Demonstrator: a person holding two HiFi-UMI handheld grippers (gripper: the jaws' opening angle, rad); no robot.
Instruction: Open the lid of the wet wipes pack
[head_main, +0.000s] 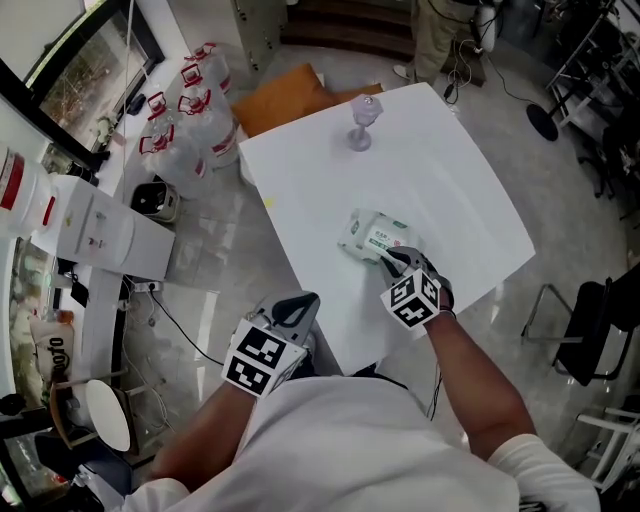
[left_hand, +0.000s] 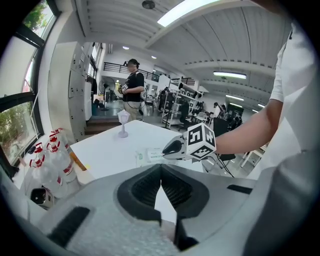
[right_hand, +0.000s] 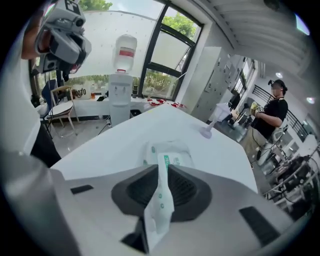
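Here, lid flap (right_hand: 159, 205), pinched between right fingers (right_hand: 184, 188)

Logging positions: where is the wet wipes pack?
Head view: the wet wipes pack lies on the white table, toward its near right edge, flap pinched by the right gripper.

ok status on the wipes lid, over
Left gripper shut, empty. Right gripper shut on the lid flap, lifted off the wet wipes pack. Nothing in the way; goblet well beyond.
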